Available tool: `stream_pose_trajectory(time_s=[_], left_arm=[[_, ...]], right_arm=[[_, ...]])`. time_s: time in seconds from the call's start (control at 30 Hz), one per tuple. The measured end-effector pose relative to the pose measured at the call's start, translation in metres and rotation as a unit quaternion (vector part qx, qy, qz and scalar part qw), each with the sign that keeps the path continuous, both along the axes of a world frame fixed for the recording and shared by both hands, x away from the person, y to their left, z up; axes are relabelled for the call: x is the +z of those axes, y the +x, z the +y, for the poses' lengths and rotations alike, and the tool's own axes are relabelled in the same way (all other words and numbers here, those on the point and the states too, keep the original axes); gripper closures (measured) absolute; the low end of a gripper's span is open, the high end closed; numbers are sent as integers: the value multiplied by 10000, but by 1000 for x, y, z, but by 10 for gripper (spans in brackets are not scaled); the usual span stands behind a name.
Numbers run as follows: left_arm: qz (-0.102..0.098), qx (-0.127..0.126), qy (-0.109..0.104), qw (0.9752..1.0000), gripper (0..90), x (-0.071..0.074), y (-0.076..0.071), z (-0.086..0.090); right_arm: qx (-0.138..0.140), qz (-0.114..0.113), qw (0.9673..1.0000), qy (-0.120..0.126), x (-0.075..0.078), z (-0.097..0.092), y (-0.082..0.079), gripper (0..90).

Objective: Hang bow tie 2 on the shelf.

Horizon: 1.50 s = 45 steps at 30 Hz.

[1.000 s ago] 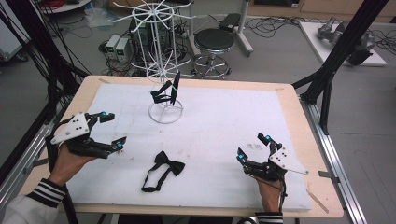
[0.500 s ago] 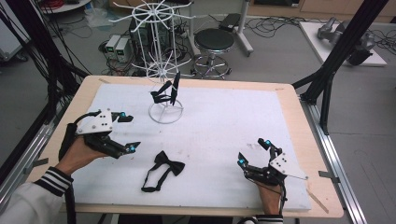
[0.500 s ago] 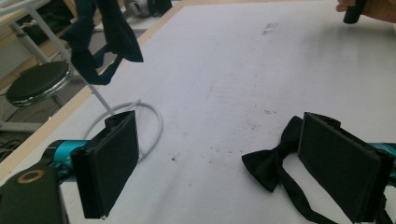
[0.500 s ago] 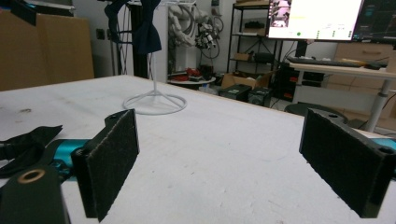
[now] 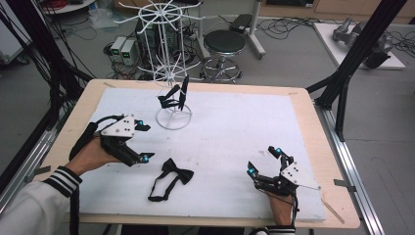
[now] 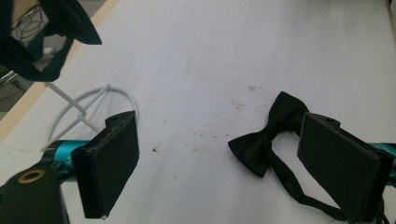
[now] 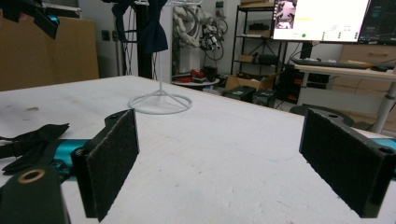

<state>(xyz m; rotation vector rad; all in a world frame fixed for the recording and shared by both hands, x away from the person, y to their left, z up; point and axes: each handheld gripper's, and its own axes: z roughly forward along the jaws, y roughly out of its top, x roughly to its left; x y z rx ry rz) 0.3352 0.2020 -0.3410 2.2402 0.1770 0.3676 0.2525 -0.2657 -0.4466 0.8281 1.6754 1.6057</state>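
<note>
A black bow tie (image 5: 170, 178) lies flat on the white mat (image 5: 235, 142), near the front edge and left of the middle, its strap looped toward the person. The left gripper (image 5: 142, 142) hovers just to the tie's left, jaws spread wide and empty; in the left gripper view the bow tie (image 6: 266, 142) sits beside the right-hand jaw. Farther back stands a white wire rack (image 5: 171, 73) with another dark tie (image 5: 175, 95) hanging on it. The right gripper (image 5: 264, 160) rests low at the mat's front right, well apart from the tie, jaws also wide and empty.
</note>
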Motion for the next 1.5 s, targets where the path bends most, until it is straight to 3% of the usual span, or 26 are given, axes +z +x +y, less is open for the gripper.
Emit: stream_pose_trajectory(time_s=[0.4, 0.67, 0.83, 1.17, 1.5], left_arm=[[71, -279, 404, 9988, 138, -7, 6, -23], [276, -555, 564, 9965, 143, -19, 11, -39], [359, -722, 881, 9928, 147, -26, 14, -52], [510, -924, 1110, 9882, 175, -35, 16, -68], [660, -1071, 1445, 9815, 192, -46, 20, -76]], right_arm=[[12, 53, 10000, 11, -6, 1, 0, 114], [22, 51, 10000, 11, -7, 1, 0, 114], [44, 52, 10000, 29, -7, 1, 0, 114], [60, 5, 10000, 64, -8, 0, 0, 114], [42, -5, 9999, 91, -8, -1, -1, 114]])
